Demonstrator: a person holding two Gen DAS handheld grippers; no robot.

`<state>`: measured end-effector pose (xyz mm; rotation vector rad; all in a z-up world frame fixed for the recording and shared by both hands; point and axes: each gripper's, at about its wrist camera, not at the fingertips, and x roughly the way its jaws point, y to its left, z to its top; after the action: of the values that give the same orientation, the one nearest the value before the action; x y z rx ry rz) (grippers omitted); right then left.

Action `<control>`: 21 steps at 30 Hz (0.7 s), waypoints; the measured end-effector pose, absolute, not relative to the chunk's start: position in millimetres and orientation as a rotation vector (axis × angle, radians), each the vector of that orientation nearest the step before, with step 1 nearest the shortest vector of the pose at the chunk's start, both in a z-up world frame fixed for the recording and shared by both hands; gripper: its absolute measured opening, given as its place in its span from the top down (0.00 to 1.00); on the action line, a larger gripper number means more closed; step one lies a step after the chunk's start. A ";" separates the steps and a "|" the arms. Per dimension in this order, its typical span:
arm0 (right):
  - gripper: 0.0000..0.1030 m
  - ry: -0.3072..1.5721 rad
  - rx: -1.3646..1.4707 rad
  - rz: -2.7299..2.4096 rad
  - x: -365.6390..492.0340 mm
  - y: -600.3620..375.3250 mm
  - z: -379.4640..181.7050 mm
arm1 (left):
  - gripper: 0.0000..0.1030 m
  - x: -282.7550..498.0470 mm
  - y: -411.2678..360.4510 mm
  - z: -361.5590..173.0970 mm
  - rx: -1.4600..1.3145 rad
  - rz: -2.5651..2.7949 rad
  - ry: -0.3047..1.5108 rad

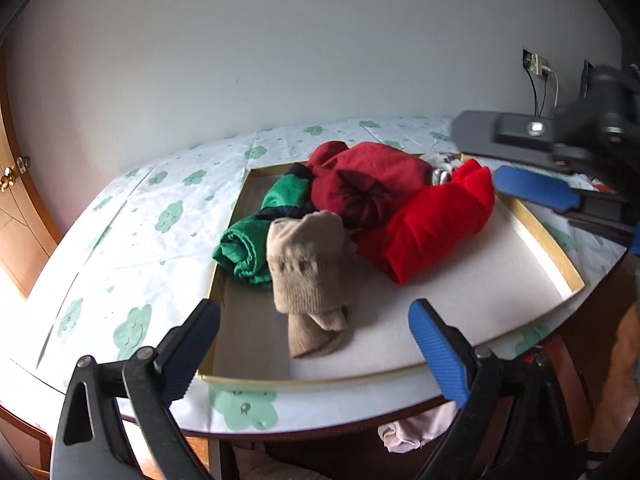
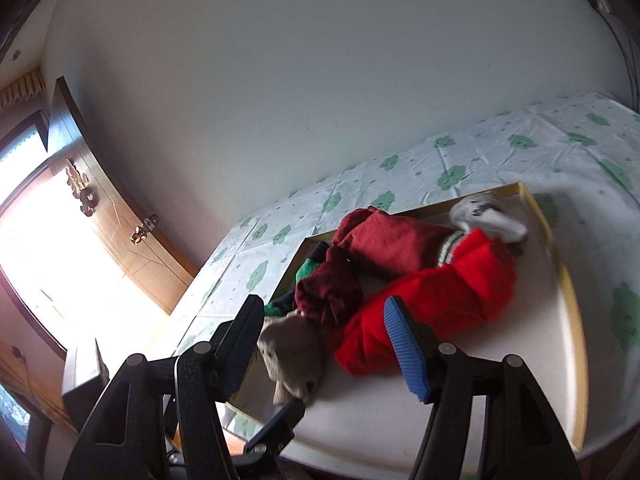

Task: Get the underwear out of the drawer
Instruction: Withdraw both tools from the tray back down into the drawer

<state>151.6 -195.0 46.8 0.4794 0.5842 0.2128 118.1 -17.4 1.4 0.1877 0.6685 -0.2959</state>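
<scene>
Both your left gripper (image 1: 314, 350) and right gripper (image 2: 320, 344) stand apart, holding nothing. Tangled clothes (image 1: 372, 188) in the drawer (image 1: 560, 264) may come out together.

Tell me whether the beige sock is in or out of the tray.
In: the beige sock lies on the tray floor, inside its gold rim.

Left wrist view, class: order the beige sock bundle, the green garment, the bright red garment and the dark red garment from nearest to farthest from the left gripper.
From the left gripper:
1. Beige sock bundle, centre front.
2. Green garment, left; bright red garment, right: too close to call.
3. Dark red garment, behind them.
</scene>
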 end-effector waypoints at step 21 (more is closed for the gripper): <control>0.37 0.535 0.431 0.198 47.8 -220.0 63.7 | 0.05 73.9 -11.4 -7.2 0.173 -0.306 0.680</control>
<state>47.8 -220.0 63.7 0.4312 0.5352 0.1976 73.9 -11.4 -7.2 0.1733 0.6803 -0.3055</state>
